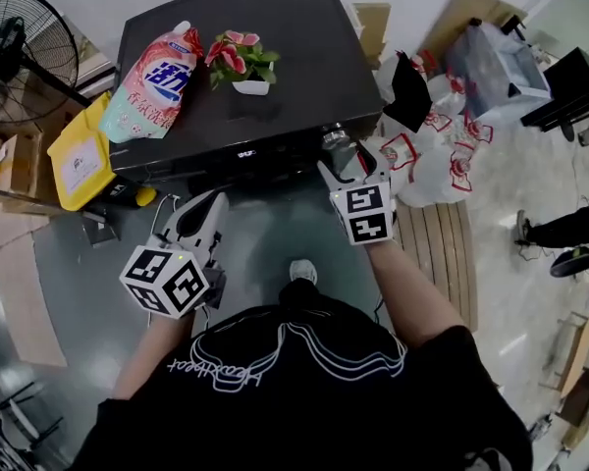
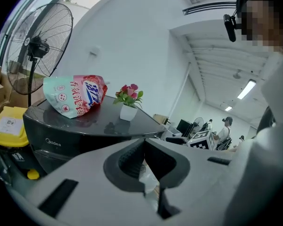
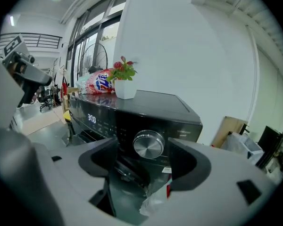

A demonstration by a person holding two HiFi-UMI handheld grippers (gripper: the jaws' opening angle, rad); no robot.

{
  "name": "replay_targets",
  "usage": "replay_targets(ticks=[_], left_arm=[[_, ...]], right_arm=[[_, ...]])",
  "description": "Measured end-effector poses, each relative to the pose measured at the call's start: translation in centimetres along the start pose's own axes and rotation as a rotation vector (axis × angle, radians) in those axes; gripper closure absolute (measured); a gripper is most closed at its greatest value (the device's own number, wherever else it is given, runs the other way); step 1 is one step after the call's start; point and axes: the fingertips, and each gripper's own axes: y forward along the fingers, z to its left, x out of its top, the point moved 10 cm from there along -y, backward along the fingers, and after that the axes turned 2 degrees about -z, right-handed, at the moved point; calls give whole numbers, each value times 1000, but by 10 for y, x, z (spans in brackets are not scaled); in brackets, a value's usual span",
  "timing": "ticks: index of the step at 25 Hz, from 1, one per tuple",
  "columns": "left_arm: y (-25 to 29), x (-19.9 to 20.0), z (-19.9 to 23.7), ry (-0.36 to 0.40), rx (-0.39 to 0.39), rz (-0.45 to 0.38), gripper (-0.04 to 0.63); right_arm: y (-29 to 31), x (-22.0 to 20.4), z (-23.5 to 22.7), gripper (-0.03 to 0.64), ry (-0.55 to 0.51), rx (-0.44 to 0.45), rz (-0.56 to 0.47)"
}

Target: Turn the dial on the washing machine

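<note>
The black washing machine (image 1: 294, 27) stands in front of me, and its silver dial (image 3: 148, 144) sits at the right end of the front panel, beside a lit display (image 3: 91, 118). My right gripper (image 3: 144, 149) is open. The dial lies just ahead, framed between its two jaws, and neither pad touches it. In the head view the right gripper (image 1: 353, 162) is at the machine's front right corner, by the dial (image 1: 334, 138). My left gripper (image 1: 204, 214) hangs lower and to the left, away from the panel. Seen in its own view, the left gripper (image 2: 144, 141) is shut and holds nothing.
On the machine's top lie a pink detergent bag (image 1: 152, 81) and a small potted plant (image 1: 243, 62). A yellow container (image 1: 79, 155) and a standing fan (image 1: 25, 52) are at the left. White bags (image 1: 442, 165) and a wooden pallet (image 1: 442, 253) are at the right, where a person's legs (image 1: 560, 229) show.
</note>
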Motion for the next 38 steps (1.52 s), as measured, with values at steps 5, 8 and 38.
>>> replay_targets(ticks=[5,8,38], left_arm=[[8,-10,1,-22,46,8,591],[9,-13,-1,-41,65,8,591],[-10,-23,27,-34,64,71,591]], right_arm=[[26,-13,-6,302,10,14,20],[34,-17,-8,305,7,8,21],[42,-24,-14,336,162,-28,-36]])
